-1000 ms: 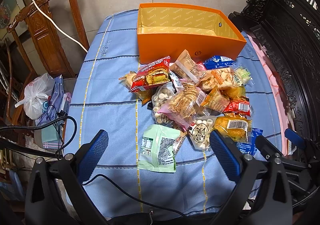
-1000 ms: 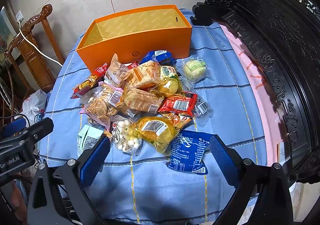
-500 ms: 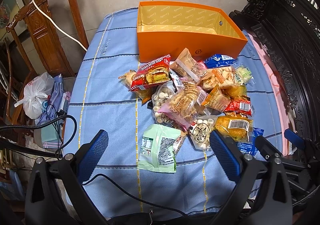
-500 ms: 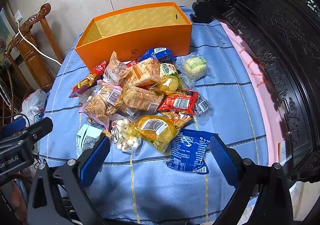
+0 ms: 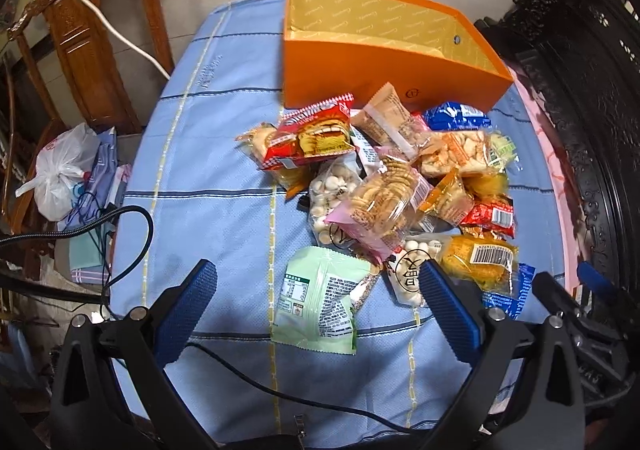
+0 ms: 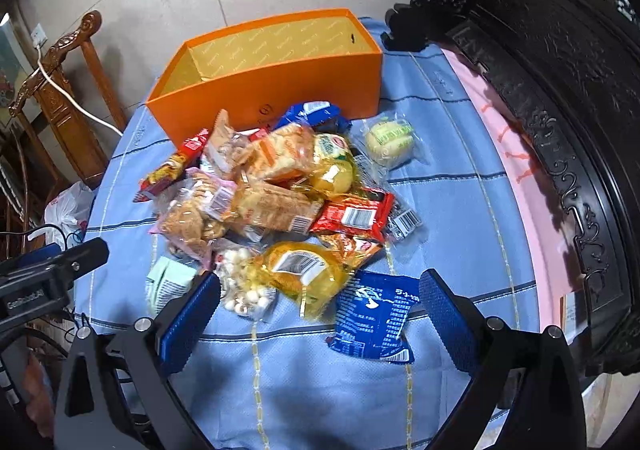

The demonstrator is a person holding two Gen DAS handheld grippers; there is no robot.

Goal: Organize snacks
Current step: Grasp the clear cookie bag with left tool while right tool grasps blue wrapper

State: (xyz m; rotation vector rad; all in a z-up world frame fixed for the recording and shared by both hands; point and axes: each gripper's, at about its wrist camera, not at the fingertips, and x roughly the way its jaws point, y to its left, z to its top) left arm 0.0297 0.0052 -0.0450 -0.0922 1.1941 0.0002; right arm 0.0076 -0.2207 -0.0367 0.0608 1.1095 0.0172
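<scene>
A heap of snack packets [image 5: 400, 185] lies on the blue cloth in front of an empty orange box [image 5: 384, 49]. Nearest my left gripper [image 5: 316, 290] is a pale green packet [image 5: 320, 306], lying between its wide-open fingers with no contact. In the right wrist view, the heap [image 6: 272, 193] sits before the orange box [image 6: 276, 85]. My right gripper [image 6: 320, 302] is open over a dark blue packet [image 6: 372, 318] and a yellow packet [image 6: 304, 270], holding nothing. A round green-wrapped bun [image 6: 390, 137] lies apart at the right.
The blue cloth [image 5: 208, 153] covers a round table. A wooden chair [image 5: 80, 37] with a white cable stands at the left, a white plastic bag [image 5: 60, 169] below it. Dark carved furniture [image 6: 560, 89] rises at the right. A black cable [image 5: 132, 238] runs by the left gripper.
Both views have shifted slightly forward and down towards the heap. The snacks and the box have not moved, and both grippers stay open.
</scene>
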